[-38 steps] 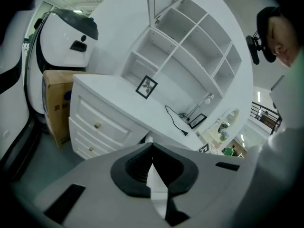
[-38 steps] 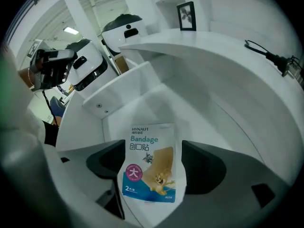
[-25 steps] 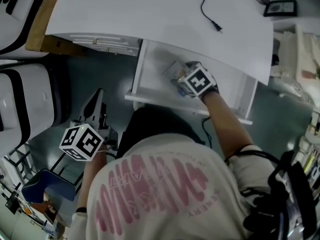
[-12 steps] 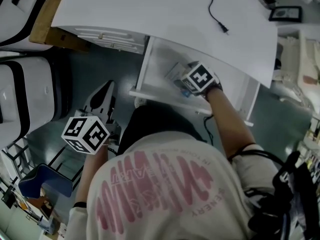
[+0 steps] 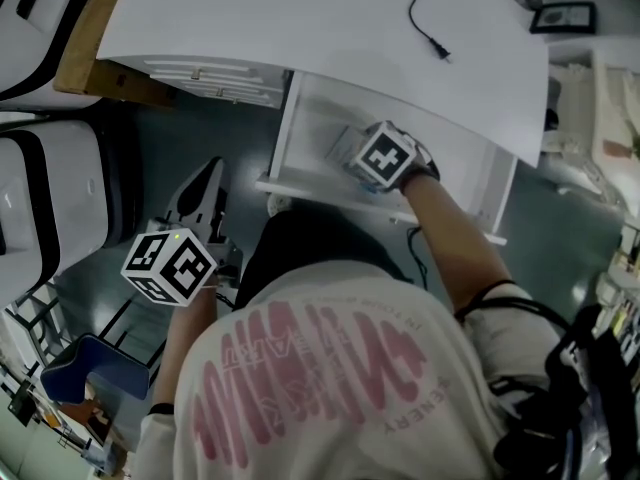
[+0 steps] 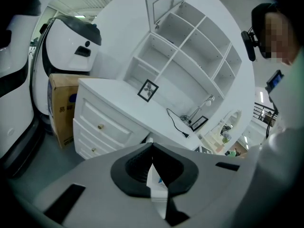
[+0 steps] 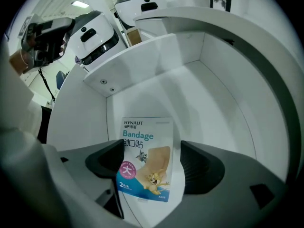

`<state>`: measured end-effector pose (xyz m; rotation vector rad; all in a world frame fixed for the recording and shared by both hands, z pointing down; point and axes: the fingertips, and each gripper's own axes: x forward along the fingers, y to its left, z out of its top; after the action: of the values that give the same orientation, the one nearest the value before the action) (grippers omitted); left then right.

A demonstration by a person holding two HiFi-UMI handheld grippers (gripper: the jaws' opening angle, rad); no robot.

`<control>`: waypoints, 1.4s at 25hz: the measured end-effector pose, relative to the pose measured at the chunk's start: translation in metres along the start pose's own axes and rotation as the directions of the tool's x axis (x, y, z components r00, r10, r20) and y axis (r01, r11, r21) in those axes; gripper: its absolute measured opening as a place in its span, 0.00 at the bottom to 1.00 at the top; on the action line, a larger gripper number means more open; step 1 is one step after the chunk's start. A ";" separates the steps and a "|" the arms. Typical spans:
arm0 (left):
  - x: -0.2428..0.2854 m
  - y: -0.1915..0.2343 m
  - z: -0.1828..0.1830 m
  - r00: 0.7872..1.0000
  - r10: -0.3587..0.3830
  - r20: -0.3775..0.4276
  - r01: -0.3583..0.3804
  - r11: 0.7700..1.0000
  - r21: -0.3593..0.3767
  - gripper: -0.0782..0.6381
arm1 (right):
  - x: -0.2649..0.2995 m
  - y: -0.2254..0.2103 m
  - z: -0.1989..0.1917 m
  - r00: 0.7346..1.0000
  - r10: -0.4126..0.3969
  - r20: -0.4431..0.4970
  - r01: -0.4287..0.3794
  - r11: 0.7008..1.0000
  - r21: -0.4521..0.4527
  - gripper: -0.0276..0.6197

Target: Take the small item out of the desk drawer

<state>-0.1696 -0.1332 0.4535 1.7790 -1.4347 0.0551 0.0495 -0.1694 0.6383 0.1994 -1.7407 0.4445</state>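
Currently at the grasp step: the bandage packet (image 7: 145, 146), a thin, glossy white-and-blue sachet with a cartoon print, lies inside the open desk drawer (image 7: 204, 89), between the spread jaws of the right gripper (image 7: 153, 161) and not pinched yet. Next move, by my read: close on its side edges (thin, so it may buckle) and lift it clear of the drawer. Left gripper (image 6: 153, 175) is pressed together on nothing, well outside the drawer, off its left side.

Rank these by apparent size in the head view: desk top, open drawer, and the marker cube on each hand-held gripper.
1. desk top
2. open drawer
3. left cube and right cube: the left looks slightly bigger, but it is nearer the camera, so unranked.
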 end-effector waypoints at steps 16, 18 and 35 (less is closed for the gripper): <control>-0.017 0.012 -0.004 1.000 0.018 0.025 -0.017 0.999 -0.031 0.15 | 0.000 0.000 -0.019 0.996 0.069 -0.060 -0.064 0.995 0.078 0.61; -0.017 0.013 -0.005 1.000 0.019 0.023 -0.018 0.999 -0.035 0.15 | 0.002 0.004 -0.022 0.994 0.082 -0.077 -0.078 0.995 0.056 0.62; 0.026 -0.019 0.004 0.984 -0.121 -0.129 0.134 0.986 0.097 0.15 | -0.004 0.024 -0.029 0.993 0.092 -0.079 -0.102 0.987 -0.126 0.44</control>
<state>-0.1465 -0.1560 0.4531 1.9154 -1.2481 0.1728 0.0678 -0.1365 0.6344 0.0051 -1.7054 0.4027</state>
